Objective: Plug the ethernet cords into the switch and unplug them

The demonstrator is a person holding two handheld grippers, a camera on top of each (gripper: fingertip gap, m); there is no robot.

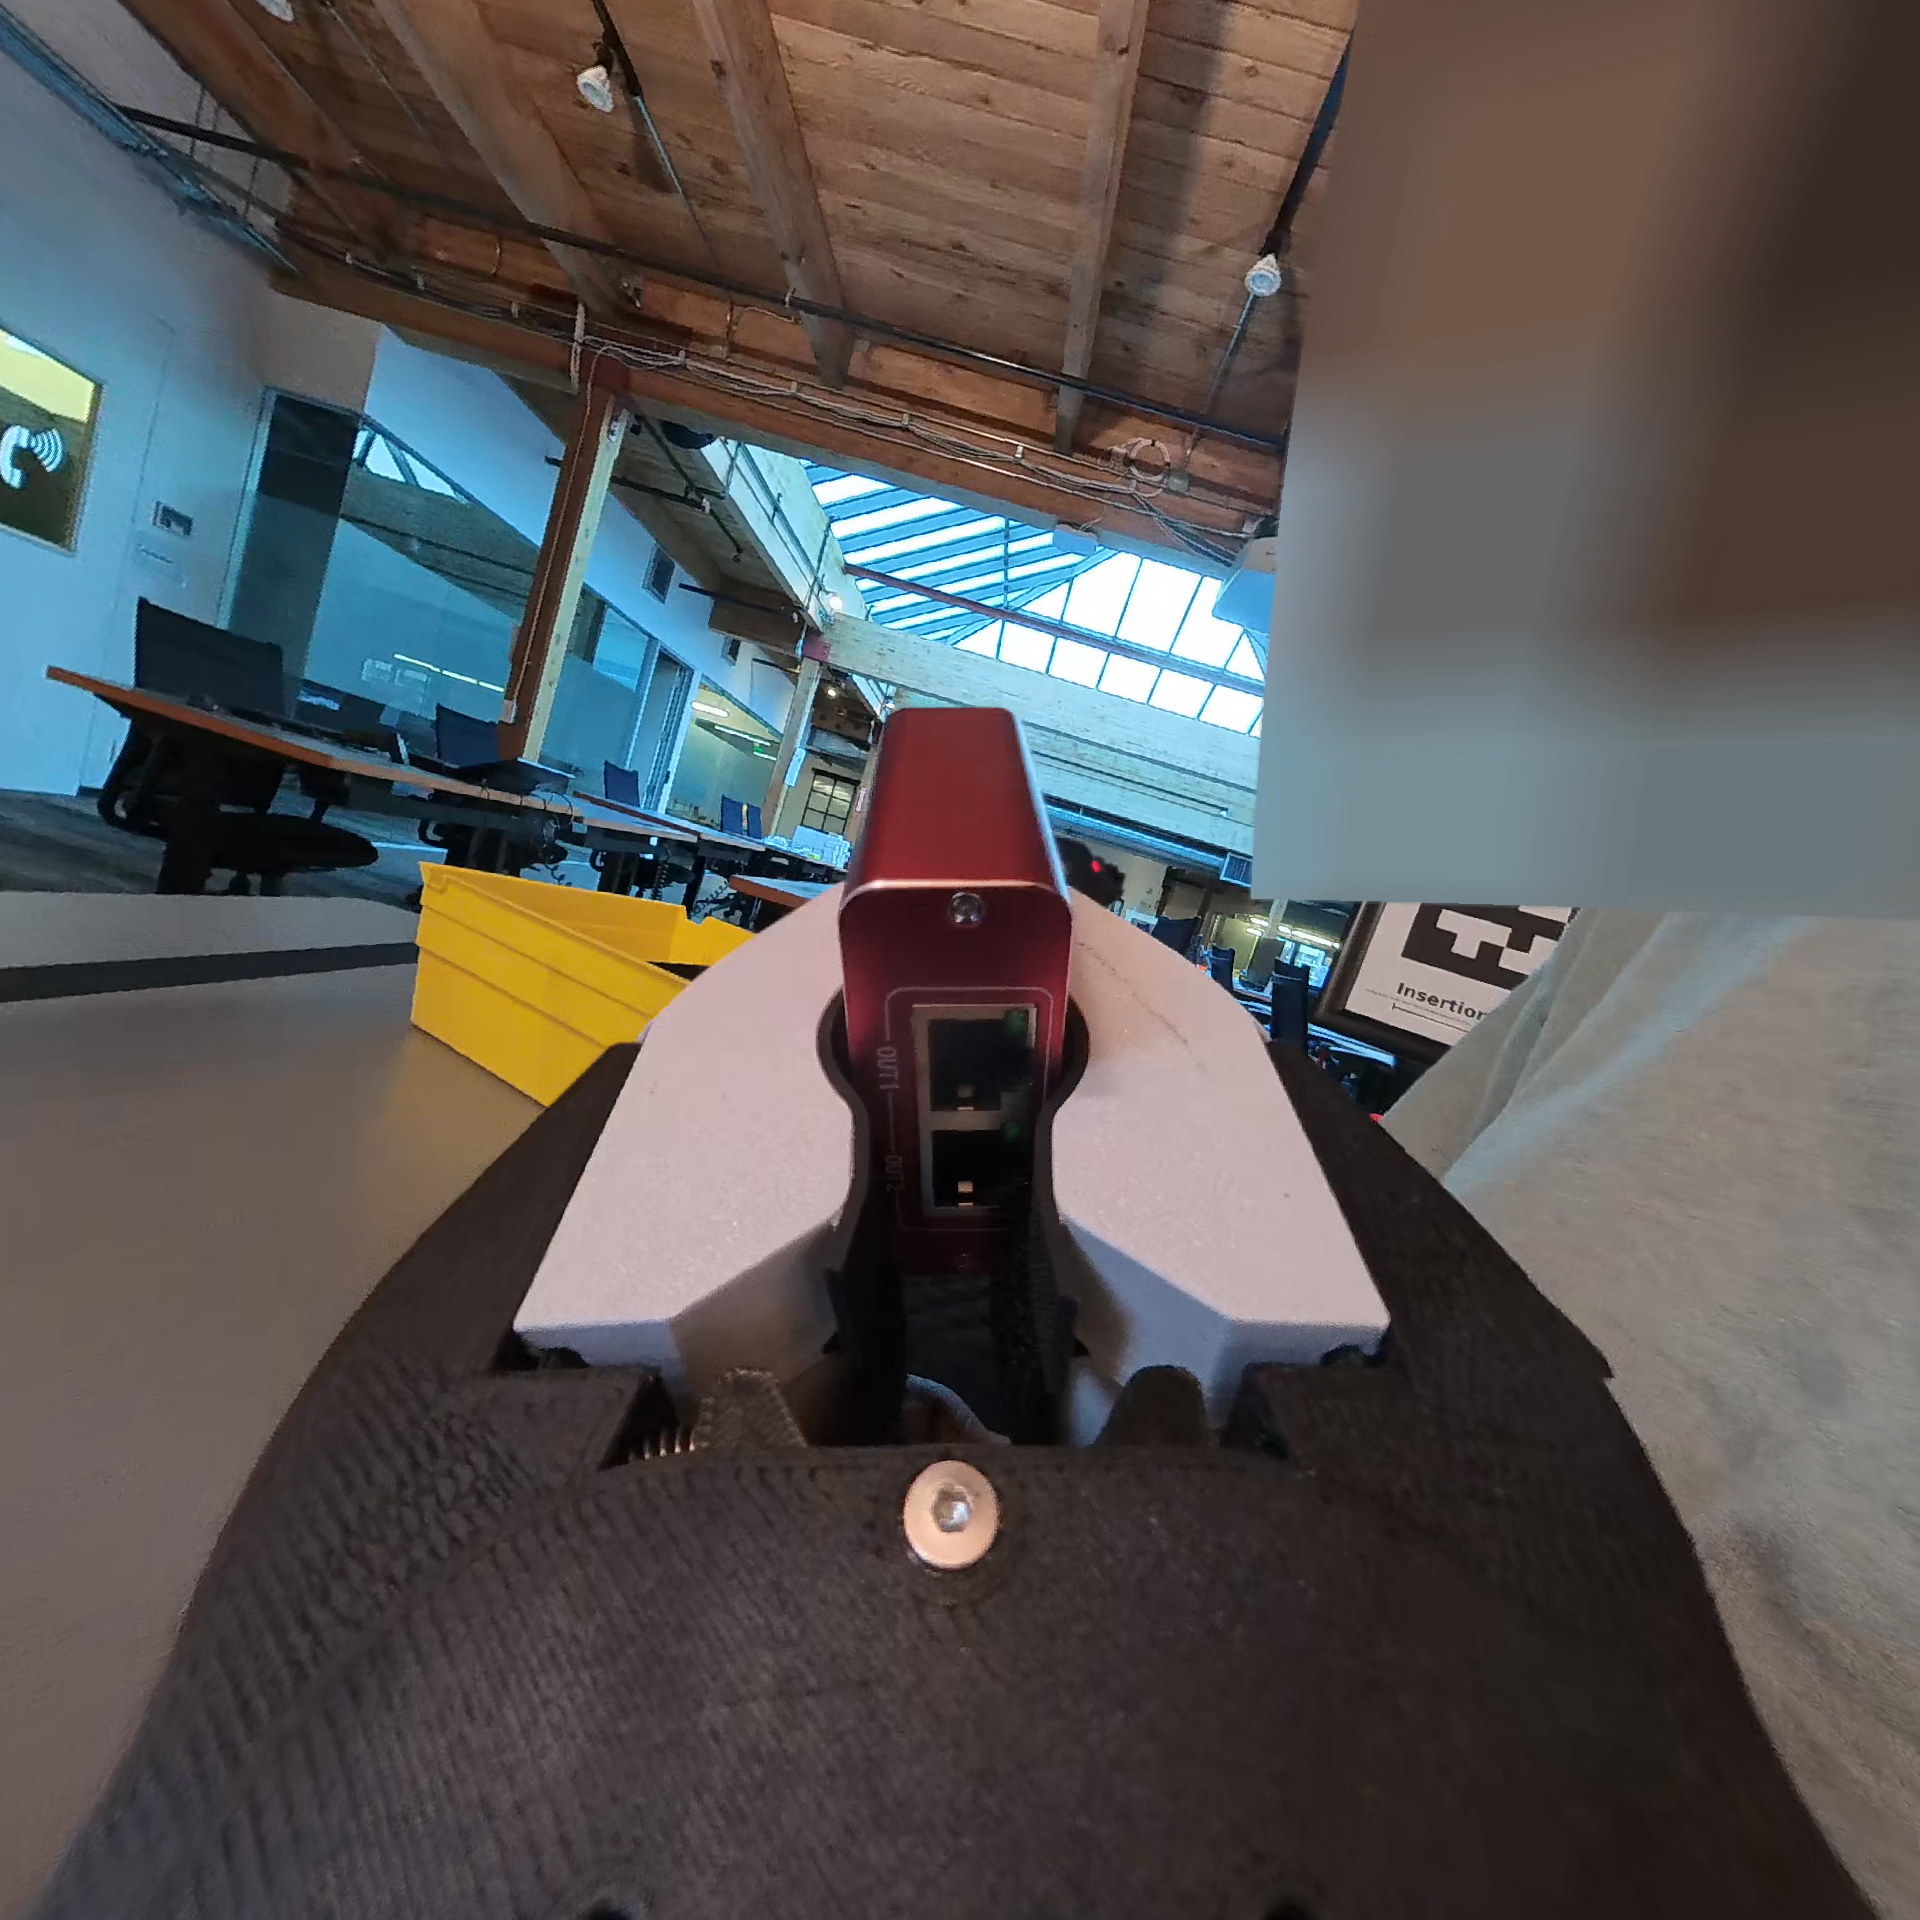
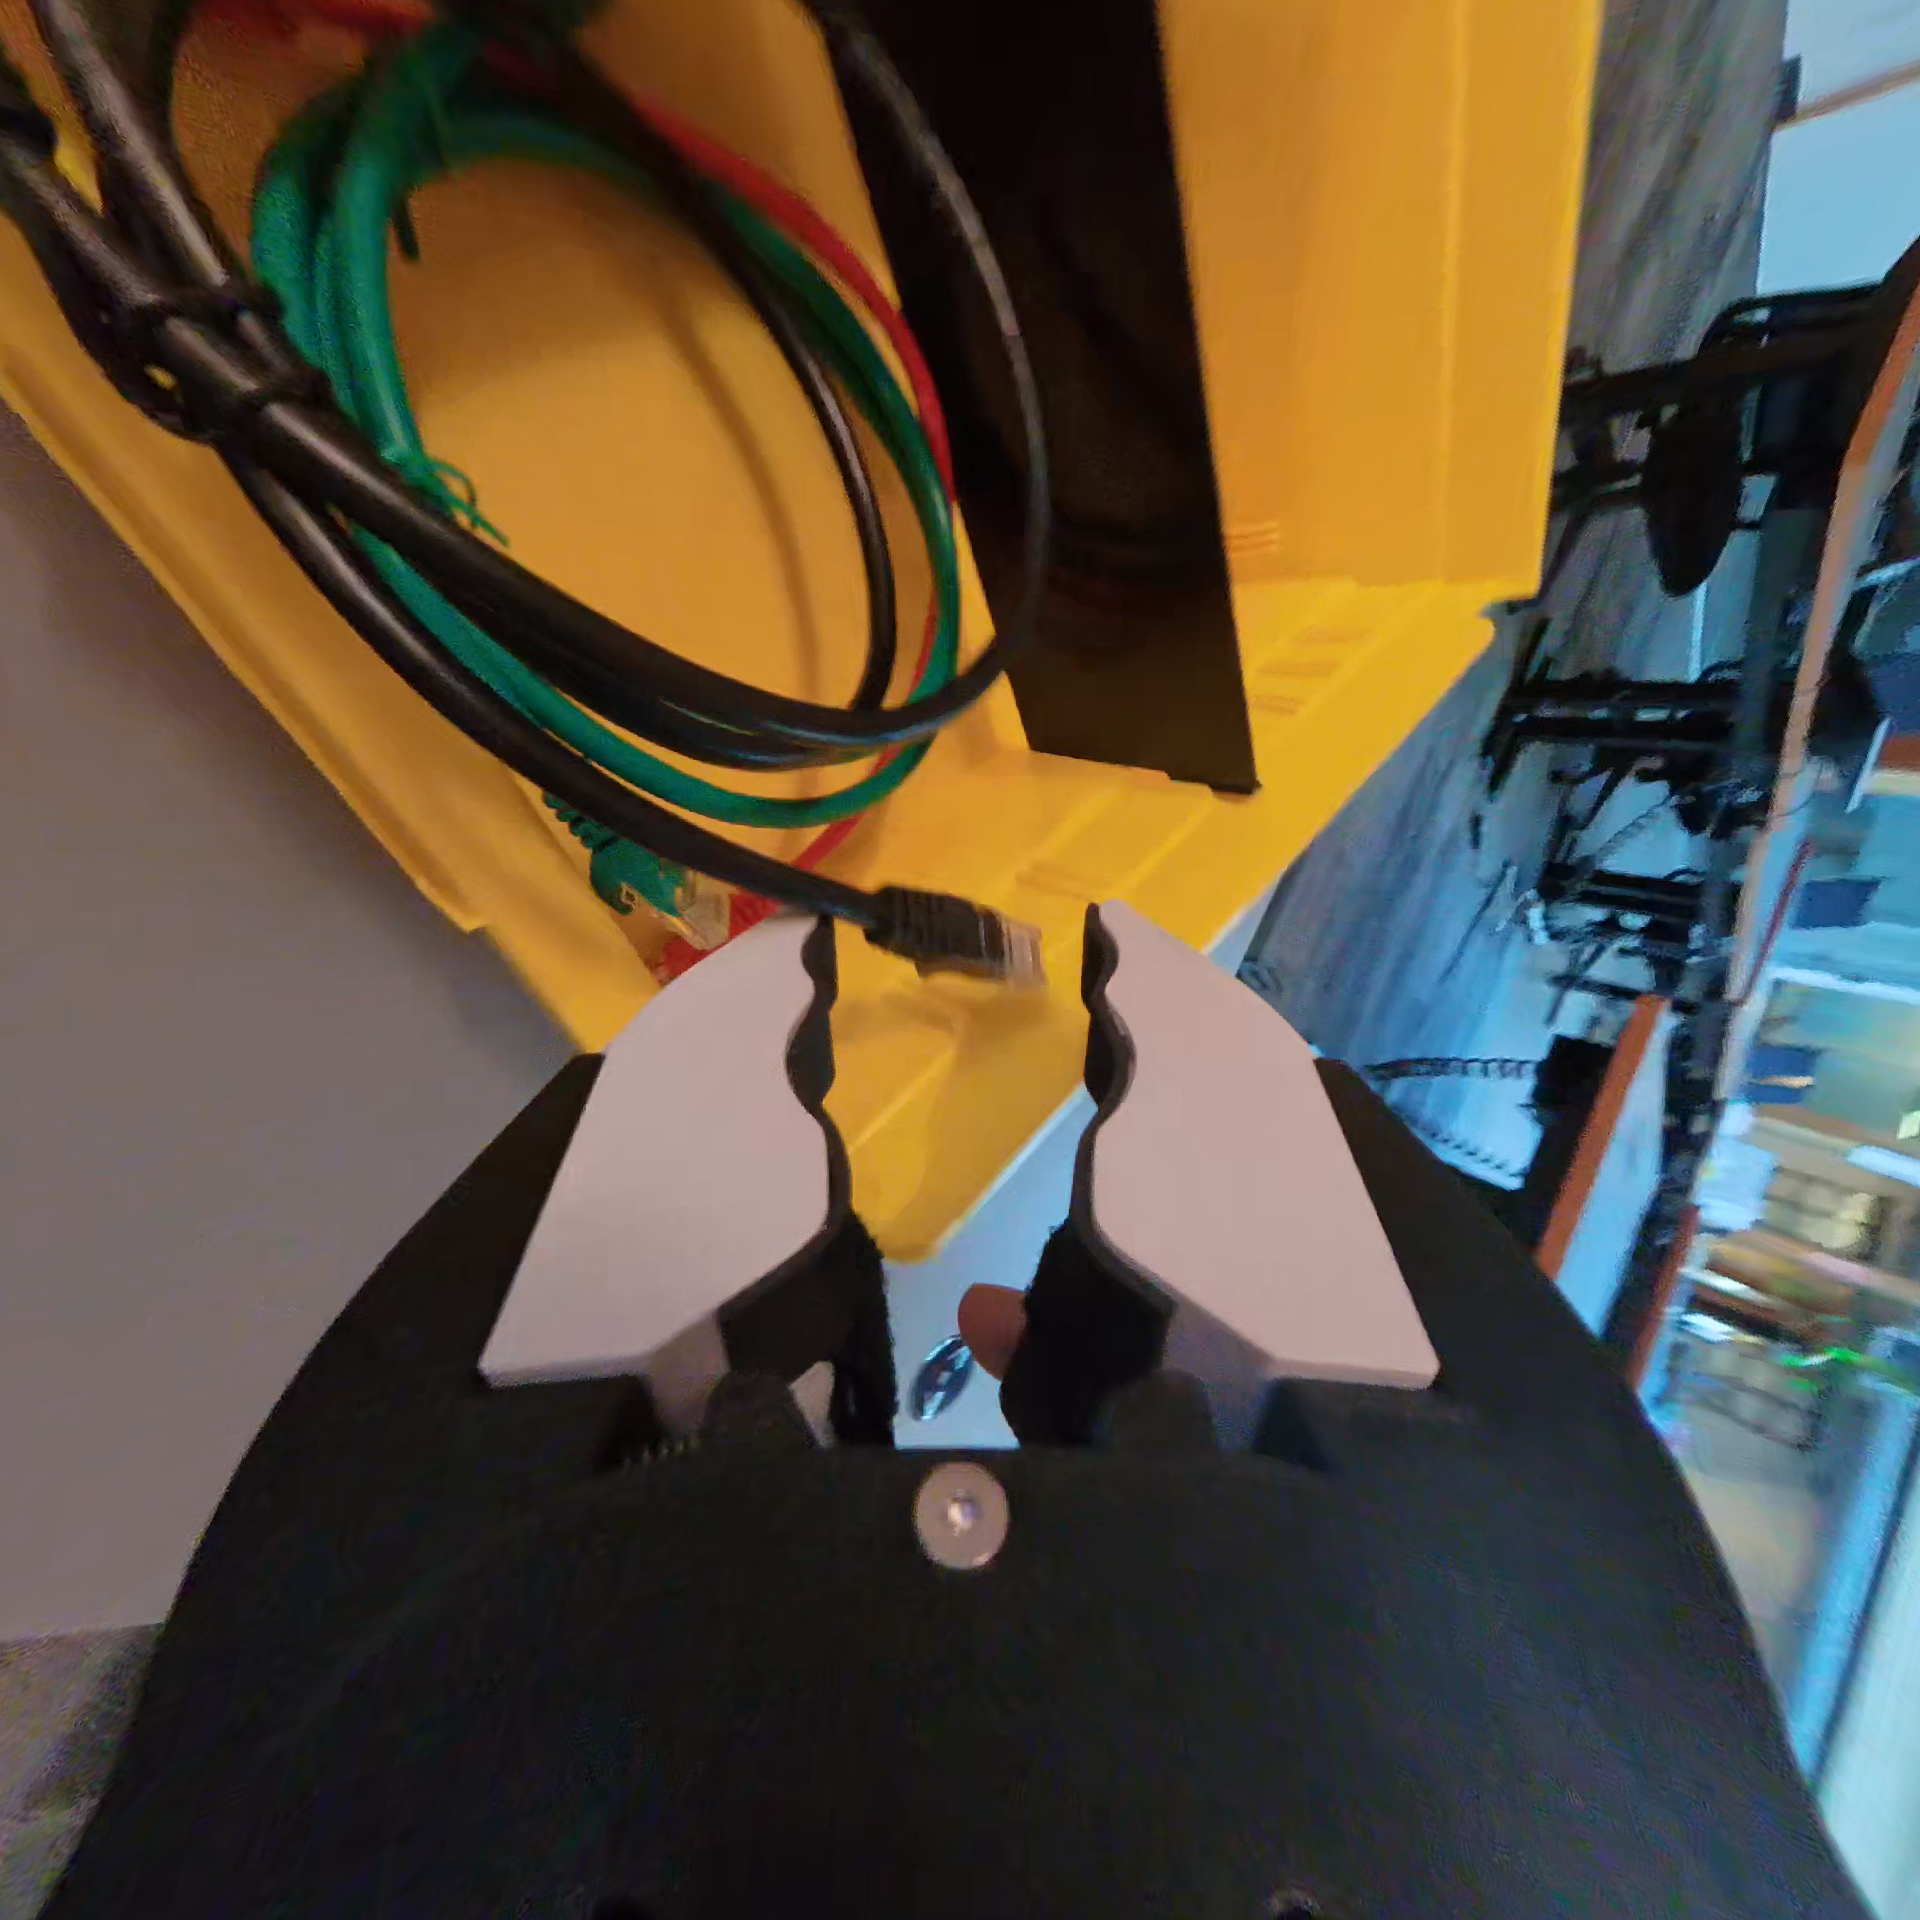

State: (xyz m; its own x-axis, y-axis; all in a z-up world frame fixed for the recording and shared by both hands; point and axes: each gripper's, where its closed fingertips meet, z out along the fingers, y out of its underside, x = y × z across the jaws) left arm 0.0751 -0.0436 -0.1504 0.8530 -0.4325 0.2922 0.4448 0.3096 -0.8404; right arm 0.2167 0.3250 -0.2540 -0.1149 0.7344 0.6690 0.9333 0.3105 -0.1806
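The left gripper (image 1: 961,1049) is clamped on a red switch (image 1: 956,935), held upright between its grey fingers (image 1: 727,1164) with two stacked ports facing the camera. Both ports appear empty; no cord is seated.

The right gripper (image 2: 956,966) stands with its jaws apart and nothing between them. Just beyond its tips lies the clear plug of a black cord (image 2: 956,940), near the front lip of a yellow bin (image 2: 1351,312). A green cord (image 2: 665,727) and a red cord (image 2: 883,301) are coiled in the same bin, their plugs lying to the left of the black one. The bin rests on the grey tabletop (image 2: 156,935).

Assessment: the task is at its start. The switch is secured; no cord is yet picked up. All plugging and unplugging remains.
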